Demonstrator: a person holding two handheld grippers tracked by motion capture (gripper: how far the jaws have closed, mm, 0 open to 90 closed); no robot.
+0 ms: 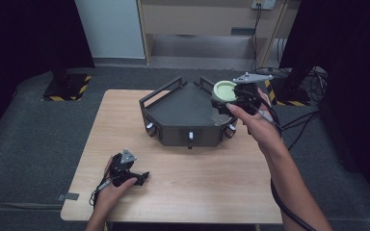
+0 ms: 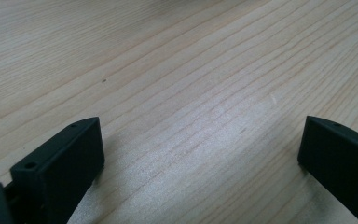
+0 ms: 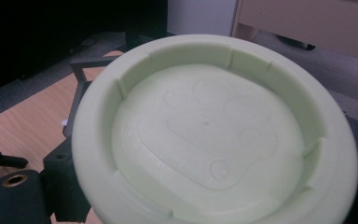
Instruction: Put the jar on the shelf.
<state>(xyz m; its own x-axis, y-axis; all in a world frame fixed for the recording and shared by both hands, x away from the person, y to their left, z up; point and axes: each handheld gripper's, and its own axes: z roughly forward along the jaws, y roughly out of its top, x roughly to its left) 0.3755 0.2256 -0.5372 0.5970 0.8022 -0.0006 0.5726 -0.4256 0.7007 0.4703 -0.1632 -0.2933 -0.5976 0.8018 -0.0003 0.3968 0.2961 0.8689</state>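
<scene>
Desk: one light wooden desk (image 1: 212,183) with a visible grain, standing on grey carpet.
Fixture: one dark grey angular tray-like fixture (image 1: 183,113) with raised rails, at the far middle of the desk; three small knobs show along its near faces.
Hands: two. The person's right hand (image 1: 257,122) reaches to the far right corner of the fixture; the left hand (image 1: 118,185) rests at the near left of the desk.
Tongs: two pairs. The right tongs (image 1: 231,98) are held above the fixture's far right corner, clenched around the lid, with a grey three-cornered plate on top. The left tongs (image 1: 142,177) lie low on the desk, well apart from the fixture; in the left gripper view their two black jaws stand wide apart with bare wood between them, released.
Lid: one pale green round plastic lid (image 3: 214,144) with a raised rim and a faint paw-like relief inside, grasped at the fixture's far right corner, hollow side facing the right gripper view.
</scene>
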